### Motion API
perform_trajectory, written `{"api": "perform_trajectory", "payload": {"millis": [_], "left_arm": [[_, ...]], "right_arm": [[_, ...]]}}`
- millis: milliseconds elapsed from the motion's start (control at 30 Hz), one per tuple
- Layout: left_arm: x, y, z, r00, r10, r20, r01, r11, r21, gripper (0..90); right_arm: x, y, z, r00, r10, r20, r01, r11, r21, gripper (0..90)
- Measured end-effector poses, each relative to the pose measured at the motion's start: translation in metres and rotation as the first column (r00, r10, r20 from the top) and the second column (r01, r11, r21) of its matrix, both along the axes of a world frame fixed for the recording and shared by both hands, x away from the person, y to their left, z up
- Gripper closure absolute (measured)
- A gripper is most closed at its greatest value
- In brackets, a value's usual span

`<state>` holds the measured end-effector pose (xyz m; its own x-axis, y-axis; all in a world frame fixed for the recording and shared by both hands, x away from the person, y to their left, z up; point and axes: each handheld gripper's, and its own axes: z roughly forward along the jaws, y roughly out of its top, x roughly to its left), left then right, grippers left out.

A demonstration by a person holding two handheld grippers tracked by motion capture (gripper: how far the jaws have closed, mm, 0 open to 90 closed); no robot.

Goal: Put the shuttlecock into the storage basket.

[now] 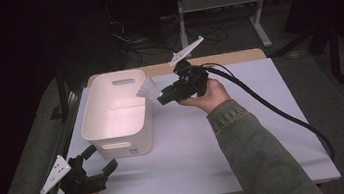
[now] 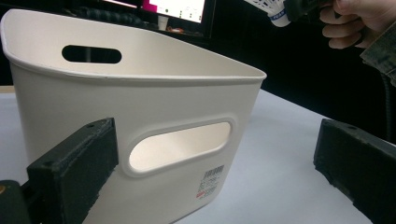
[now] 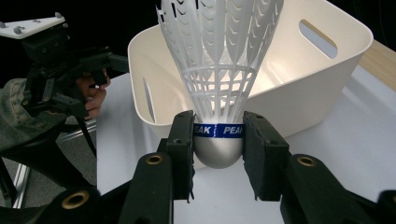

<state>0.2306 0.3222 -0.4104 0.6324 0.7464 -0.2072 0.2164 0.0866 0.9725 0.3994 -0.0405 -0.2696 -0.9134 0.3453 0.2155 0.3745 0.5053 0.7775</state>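
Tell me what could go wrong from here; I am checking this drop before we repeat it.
1. The right gripper pinches the shuttlecock only at its rounded cork base, so it might slip or tilt.
2. In the high view the shuttlecock hangs at the tub's right rim, not over the middle; released now, it could catch the rim and land on the table.
3. The left gripper is open beside the tub, not holding it, so a bump could shift it.
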Motion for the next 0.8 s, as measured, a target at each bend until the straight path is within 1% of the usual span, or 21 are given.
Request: {"api": "perform_trajectory", "payload": {"millis": [167,200,300,333,367,400,433,567,767,800], "left_arm": [[0.0,0.0,0.0,1.0,0.001,0.002,-0.001,1.0,-0.005,0.0],[0.0,0.0,0.0,1.0,0.0,0.002,0.0,1.0,-0.002,0.0],[0.0,0.001,0.0,1.0,0.0,0.0,0.0,1.0,0.0,0.0],[0.0,0.001,0.0,1.0,0.0,0.0,0.0,1.0,0.0,0.0],[0.0,0.001,0.0,1.0,-0.001,-0.002,0.001,1.0,0.0,0.0],[0.0,0.001,0.0,1.0,0.001,-0.005,-0.001,1.0,-0.01,0.0],[0.0,0.001,0.0,1.0,0.002,-0.007,-0.002,1.0,-0.007,0.0],[0.0,0.002,0.0,1.0,0.001,-0.005,-0.001,0.9999,-0.013,0.0],[0.0,0.002,0.0,1.0,0.0,-0.004,0.0,0.9999,-0.016,0.0],[0.0,0.002,0.0,1.0,0.001,-0.003,-0.001,0.9998,-0.02,0.0]], "right_arm": [[0.004,0.007,0.001,1.0,0.003,-0.001,-0.003,1.0,-0.004,63.8],[0.004,0.009,0.001,1.0,0.002,-0.009,-0.002,1.0,-0.001,63.8],[0.006,0.014,0.002,0.9998,0.014,0.011,-0.014,1.0,-0.001,63.9],[0.006,0.014,0.002,0.9998,0.014,0.011,-0.014,1.0,-0.001,63.9],[0.006,0.016,0.004,0.9999,0.013,-0.002,-0.013,1.0,0.005,63.8],[0.007,0.018,0.004,0.9998,0.019,0.009,-0.019,1.0,0.004,63.8],[0.007,0.023,0.005,0.9997,0.022,0.004,-0.022,1.0,0.002,63.8],[0.007,0.032,0.006,0.9992,0.037,0.013,-0.037,0.999,-0.01,63.8],[0.008,0.048,0.007,0.9981,0.061,0.004,-0.061,0.998,-0.007,63.8],[0.008,0.051,0.006,0.9984,0.057,0.0,-0.057,0.998,-0.008,63.8]]}}
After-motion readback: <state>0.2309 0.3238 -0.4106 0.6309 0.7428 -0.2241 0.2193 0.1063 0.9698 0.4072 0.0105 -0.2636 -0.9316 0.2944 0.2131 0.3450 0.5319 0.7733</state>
